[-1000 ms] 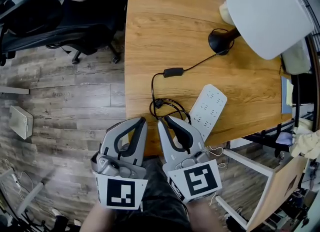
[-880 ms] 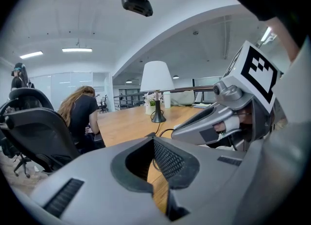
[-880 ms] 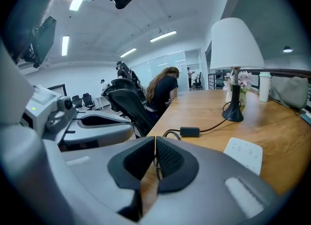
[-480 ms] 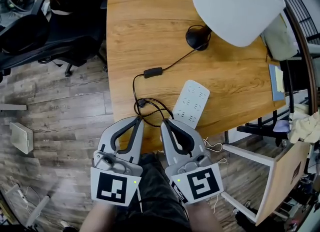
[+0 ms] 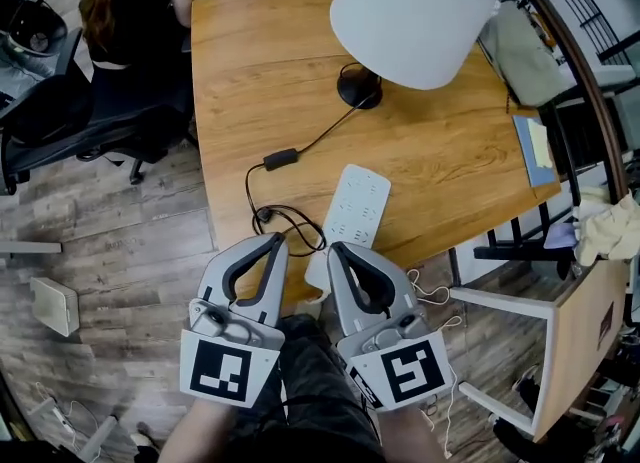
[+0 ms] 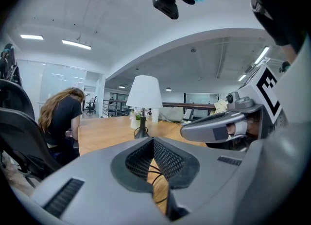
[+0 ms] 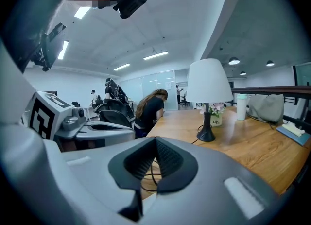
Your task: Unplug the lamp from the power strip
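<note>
Since white flat power strip point(image 5: 356, 204) lies at near edge of wooden table point(image 5: 250, 71), black lamp cord point(image 5: 290, 219) coiled beside it, grey left gripper point(image 5: 272, 241) and grey right gripper point(image 5: 338, 249) wait off that edge, jaws together, empty: judged pre-reach stance.

Table point(image 5: 450, 151): warm wood, smooth, low sheen.
Lampshade point(image 5: 415, 11): white, matt.
Lamp base point(image 5: 359, 87): black, slightly glossy.
Power strip point(image 5: 357, 205) ahead of right gripper point(image 5: 335, 248): smooth white plastic.
Left gripper point(image 5: 274, 242) shell: matt grey plastic.
Pads point(image 6: 138, 158): black, finely ribbed.
Floor point(image 5: 110, 221) under left gripper: grey planks, matt.
</note>
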A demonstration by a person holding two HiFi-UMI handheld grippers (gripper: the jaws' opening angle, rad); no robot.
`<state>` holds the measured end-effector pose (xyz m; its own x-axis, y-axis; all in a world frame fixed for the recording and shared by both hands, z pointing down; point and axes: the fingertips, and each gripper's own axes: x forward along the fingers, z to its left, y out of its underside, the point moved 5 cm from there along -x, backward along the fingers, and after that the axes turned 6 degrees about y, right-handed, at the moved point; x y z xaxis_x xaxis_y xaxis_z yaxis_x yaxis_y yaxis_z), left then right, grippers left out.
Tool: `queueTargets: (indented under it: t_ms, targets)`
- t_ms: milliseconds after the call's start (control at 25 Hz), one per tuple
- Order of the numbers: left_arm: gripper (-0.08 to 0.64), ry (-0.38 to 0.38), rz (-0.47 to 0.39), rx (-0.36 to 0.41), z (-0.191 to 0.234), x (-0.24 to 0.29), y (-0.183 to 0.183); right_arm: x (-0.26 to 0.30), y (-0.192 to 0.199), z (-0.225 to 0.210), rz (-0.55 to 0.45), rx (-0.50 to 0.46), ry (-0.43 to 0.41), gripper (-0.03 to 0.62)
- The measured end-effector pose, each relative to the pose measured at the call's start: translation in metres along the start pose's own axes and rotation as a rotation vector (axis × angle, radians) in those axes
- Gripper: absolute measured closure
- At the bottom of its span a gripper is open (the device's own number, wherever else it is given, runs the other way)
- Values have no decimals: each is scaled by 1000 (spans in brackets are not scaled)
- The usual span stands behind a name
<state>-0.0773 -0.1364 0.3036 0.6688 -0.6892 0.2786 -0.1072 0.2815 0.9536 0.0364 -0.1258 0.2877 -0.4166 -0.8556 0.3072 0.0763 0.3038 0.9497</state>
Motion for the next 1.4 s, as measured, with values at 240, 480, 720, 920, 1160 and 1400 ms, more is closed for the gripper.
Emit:
queueTargets:
  t_ms: [240, 480, 720, 920, 1160, 1400]
  targets:
    - [565, 25, -49, -40, -8, -1, -21, -17, -19, -8, -58, 3, 17, 584]
    - [565, 20, -112, -73, -8, -7, -43, -34, -39, -19, -109, 2, 31, 584]
    - [565, 14, -164, -65, -9, -17, -64, -48, -58, -23, -155, 2, 38, 584]
    - [565, 22, -194, -57, -13, -24, -77, -57, -70, -20, -179, -12, 36, 584]
    - [565, 35, -229, -44, -15, -31, -96, -66, -89, -17, -221, -22, 24, 584]
    - [565, 48, -257, -30, -19, -38, -112, -74, -100, -15, -247, -20, 8, 584]
